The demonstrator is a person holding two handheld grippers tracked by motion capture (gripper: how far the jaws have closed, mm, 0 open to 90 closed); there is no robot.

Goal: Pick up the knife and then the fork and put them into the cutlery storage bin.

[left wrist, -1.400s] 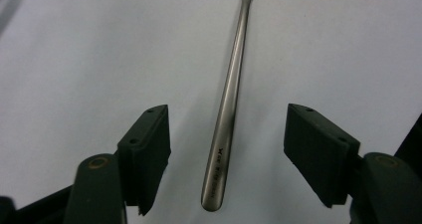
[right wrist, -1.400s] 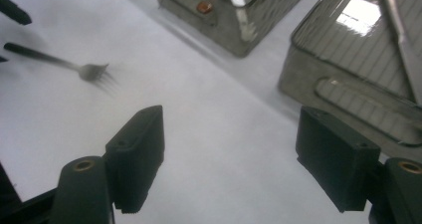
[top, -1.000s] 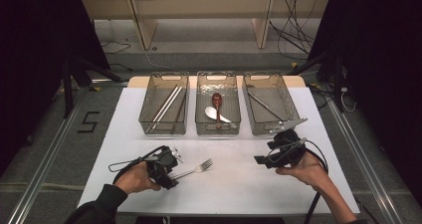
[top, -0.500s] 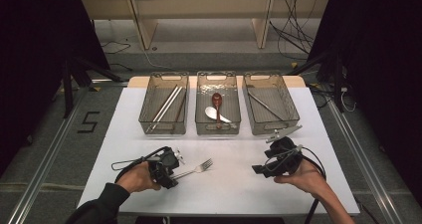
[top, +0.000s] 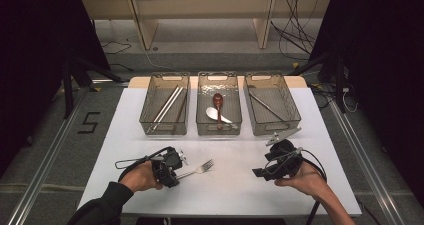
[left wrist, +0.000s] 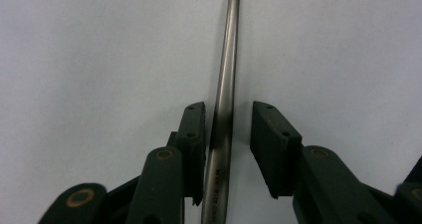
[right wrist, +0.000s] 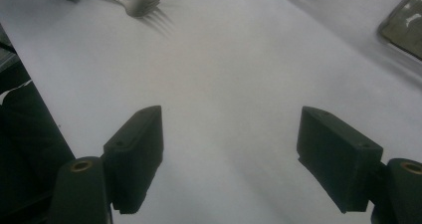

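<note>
On the near left of the white table my left gripper sits low over the handle of the fork. Looking along it in the left gripper view, the steel handle runs straight up between the two black pads; the jaws have just been closing on it, one pad looks to be at the metal, the other stands a little way off, so I call it not clamped yet. The fork lies flat on the table, tines pointing away toward the right and slightly toward the trays, well short of them.

Over on the right, my right gripper hangs above bare table, jaws spread wide with nothing between them; in the right gripper view the fork shows far off at the top left.

Across the far side of the table three clear trays stand in a row: the left tray holds chopsticks, the middle tray a dark red spoon and a white spoon, the right tray a slim metal piece I cannot identify.
</note>
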